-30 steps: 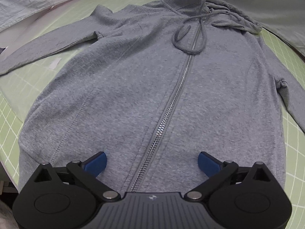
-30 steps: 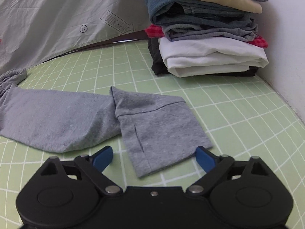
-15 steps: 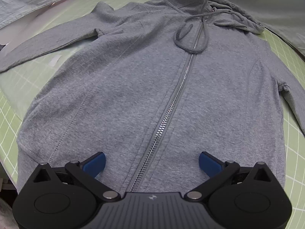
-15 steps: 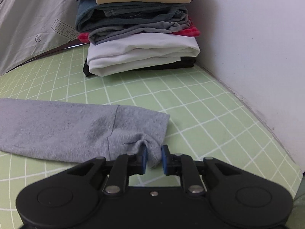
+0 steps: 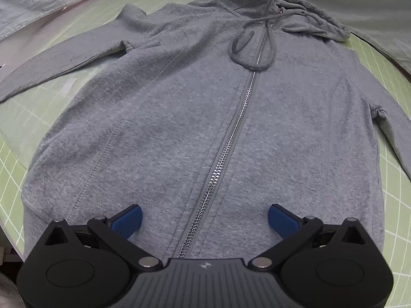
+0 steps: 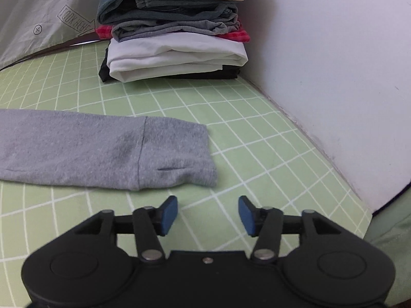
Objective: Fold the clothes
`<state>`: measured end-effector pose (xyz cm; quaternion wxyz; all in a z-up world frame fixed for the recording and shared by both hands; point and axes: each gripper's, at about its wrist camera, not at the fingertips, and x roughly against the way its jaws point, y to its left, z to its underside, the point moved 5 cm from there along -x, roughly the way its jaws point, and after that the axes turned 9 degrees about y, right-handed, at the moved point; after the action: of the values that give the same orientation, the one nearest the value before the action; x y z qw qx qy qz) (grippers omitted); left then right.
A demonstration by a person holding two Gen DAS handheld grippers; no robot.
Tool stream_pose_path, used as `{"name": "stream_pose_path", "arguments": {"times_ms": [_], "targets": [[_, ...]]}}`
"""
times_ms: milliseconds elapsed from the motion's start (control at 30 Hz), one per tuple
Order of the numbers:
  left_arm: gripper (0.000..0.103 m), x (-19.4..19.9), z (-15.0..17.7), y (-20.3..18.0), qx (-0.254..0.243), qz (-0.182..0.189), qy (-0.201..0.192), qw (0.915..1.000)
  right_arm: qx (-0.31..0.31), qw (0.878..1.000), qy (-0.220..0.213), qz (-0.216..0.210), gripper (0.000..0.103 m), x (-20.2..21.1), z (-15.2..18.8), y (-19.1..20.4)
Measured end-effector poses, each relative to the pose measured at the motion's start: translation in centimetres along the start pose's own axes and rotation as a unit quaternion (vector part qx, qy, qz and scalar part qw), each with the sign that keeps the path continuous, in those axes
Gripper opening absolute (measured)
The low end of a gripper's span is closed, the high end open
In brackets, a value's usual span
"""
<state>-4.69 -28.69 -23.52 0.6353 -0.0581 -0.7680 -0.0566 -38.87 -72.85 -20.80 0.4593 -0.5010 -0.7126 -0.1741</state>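
A grey zip-up hoodie (image 5: 200, 118) lies flat, front up, on the green grid mat (image 5: 390, 205), its hood at the far end and both sleeves spread out. My left gripper (image 5: 204, 218) hovers open over the hem, its blue pads either side of the zipper (image 5: 231, 133). In the right wrist view one grey sleeve (image 6: 108, 151) lies straight on the mat (image 6: 257, 138), cuff to the right. Just in front of the cuff my right gripper (image 6: 208, 215) is apart from the cloth, its jaws opening with nothing between them.
A tall stack of folded clothes (image 6: 174, 30) stands at the back of the mat against the white wall (image 6: 334, 64). A grey printed sheet (image 6: 38, 12) hangs behind on the left. The mat's edge drops off at the right (image 6: 370, 213).
The right gripper pinched the folded cuff, pulled the sleeve out straight, then let go and backed off. The left gripper and the hoodie body stayed as they were.
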Motion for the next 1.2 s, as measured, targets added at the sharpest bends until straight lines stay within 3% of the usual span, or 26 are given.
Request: {"name": "stream_pose_path", "arguments": {"times_ms": [33,200,367,567,833,1033,1100,1200], "targets": [[0.103,0.2,0.0,0.1,-0.011,0.006,0.006,0.9999,0.003,1.0,0.001,0.002,0.082,0.5,0.4,0.5],[0.103,2.2,-0.6,2.1,-0.041,0.041,-0.003,0.9983,0.028,1.0,-0.01,-0.005,0.099,3.7,1.8,4.5],[0.103,3.8,-4.0,5.9,-0.038,0.052,-0.026,0.9975,0.042,0.998,-0.021,-0.048,0.1,6.1,2.2,9.9],[0.103,3.7,-9.5,10.1,-0.037,0.04,-0.048,0.9974,0.092,0.991,-0.032,-0.095,0.101,8.2,1.8,19.0],[0.103,0.7,-16.8,15.3,0.001,0.022,-0.051,0.9985,0.204,0.961,-0.069,-0.175,0.103,10.6,-4.1,34.4],[0.103,-2.2,-21.3,16.7,0.024,-0.016,-0.049,0.9984,0.276,0.933,-0.073,-0.218,0.103,9.6,-9.6,47.5],[0.103,-3.3,-22.4,17.0,0.037,-0.017,-0.042,0.9983,0.29,0.924,-0.077,-0.237,0.103,9.2,-11.0,51.6],[0.103,-4.2,-23.7,17.3,0.052,-0.019,-0.057,0.9968,0.271,0.92,-0.082,-0.271,0.103,8.9,-12.4,56.0]]}}
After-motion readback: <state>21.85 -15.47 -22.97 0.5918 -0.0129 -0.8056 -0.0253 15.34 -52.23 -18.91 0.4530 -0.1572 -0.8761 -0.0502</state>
